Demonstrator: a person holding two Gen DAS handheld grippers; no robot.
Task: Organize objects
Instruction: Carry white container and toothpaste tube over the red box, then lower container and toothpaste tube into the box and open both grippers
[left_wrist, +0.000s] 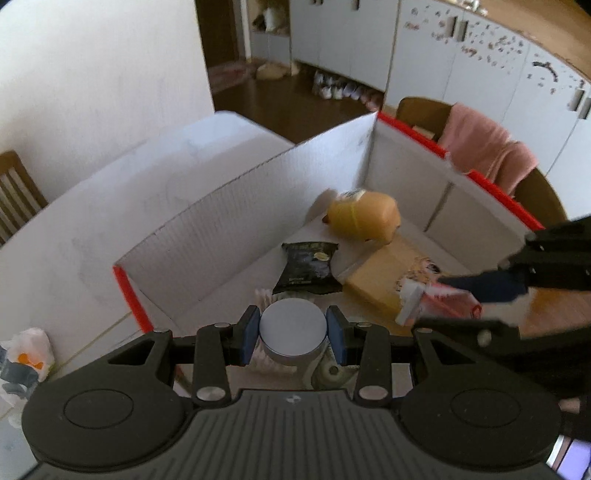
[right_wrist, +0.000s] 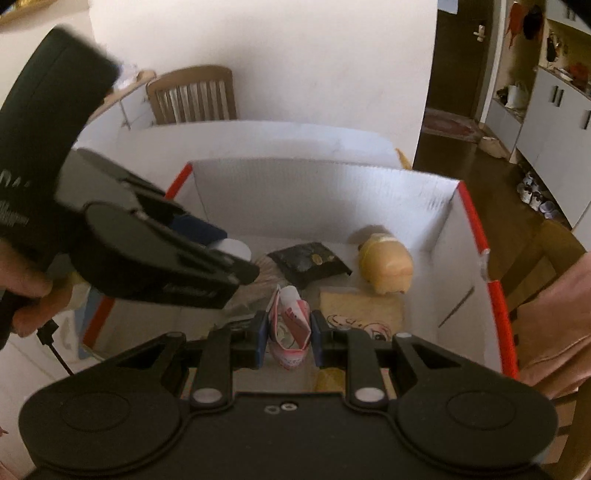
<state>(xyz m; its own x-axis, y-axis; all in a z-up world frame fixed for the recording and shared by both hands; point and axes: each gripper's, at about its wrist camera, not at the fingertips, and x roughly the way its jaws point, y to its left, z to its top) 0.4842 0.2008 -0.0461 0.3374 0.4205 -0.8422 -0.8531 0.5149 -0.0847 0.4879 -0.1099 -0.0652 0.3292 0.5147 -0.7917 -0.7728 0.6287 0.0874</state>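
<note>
left hand-held gripper (left_wrist: 293, 338): blue pads clamped on opposite sides of a flat round grey-white tin with a smooth lid (left_wrist: 293, 327); held lid-up and level over the near end of the box, likely so it can go down flat.
right hand-held gripper (right_wrist: 286, 334): narrow, pinching a small pink-and-white printed paper pouch (right_wrist: 291, 326) by its sides; the pouch stands on edge with its open top toward the camera, so the pads take the thin faces. From the left wrist view it hangs over the box's right side.
both hand-held grippers: over the same box at once, close together. Collision risk if both lower now, in my judgement.
white corrugated cardboard box with red-taped edges (left_wrist: 229, 206): tall walls and open top, the drop target. Sits on a white worktop (left_wrist: 74, 206).
black crinkled snack packet (left_wrist: 308, 269): lying flat on the box floor, mid-box, just past the tin.
tan flat card with a cartoon face print (right_wrist: 360, 312): flat on the floor to the right of the packet, under the pouch's path.
yellow-tan soft plush toy shaped like an animal (left_wrist: 364, 218): lying on its side in the far right corner, near the walls.
status: several items already in the box, two more carried. Judged mid-task.
next: needs bare floor for each. Tin near left, pouch right looks workable.
unclear: pale ridged thing under the tin, cannot identify.
</note>
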